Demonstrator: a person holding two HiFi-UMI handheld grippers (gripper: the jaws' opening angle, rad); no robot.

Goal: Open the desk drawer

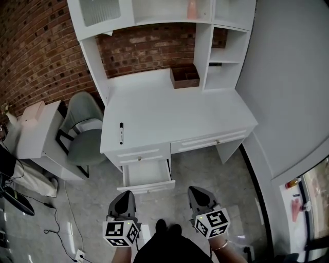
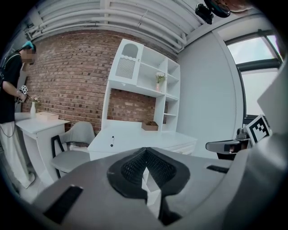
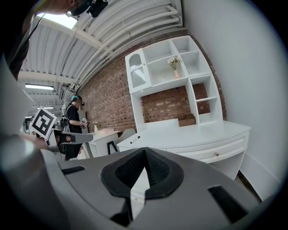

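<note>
Left gripper (image 1: pixel 125 197): I held it low in the head view at 7 o'clock. Its own view showed the pads (image 2: pixel 155 167) pressed together at the tips, gripping no object.
Right gripper (image 1: pixel 198 193): I held it at 5 o'clock in the head view, level with the left one and apart from it. Its jaws were likewise closed tip to tip on themselves (image 3: pixel 144 151).
Drawer (image 1: pixel 147 175): it stood pulled out from under the left half of the desk, at 12 to 1 o'clock from the left gripper. It was near that gripper, and neither gripper touched it.
Desk (image 1: pixel 175 108): white, set against a brick wall (image 1: pixel 36 51), with a white hutch (image 1: pixel 154 15) rising at its 12 o'clock edge.
Right-hand drawer (image 1: pixel 208 141): its front sat flush with the desk, at 12 o'clock from the right gripper.
Pen (image 1: pixel 121 132): it lay on the desktop near the 9 o'clock edge.
Wooden box (image 1: pixel 185 76): it sat at the back of the desktop, just beside the hutch's right shelves.
Chair (image 1: pixel 85 128): grey, at 9 o'clock from the desk, between it and a white side table (image 1: pixel 36 133).
Vase (image 3: pixel 176 72): it stood on a hutch shelf with flowers in it.
Person (image 3: pixel 73 120): standing beyond the side table, seen in both gripper views.
</note>
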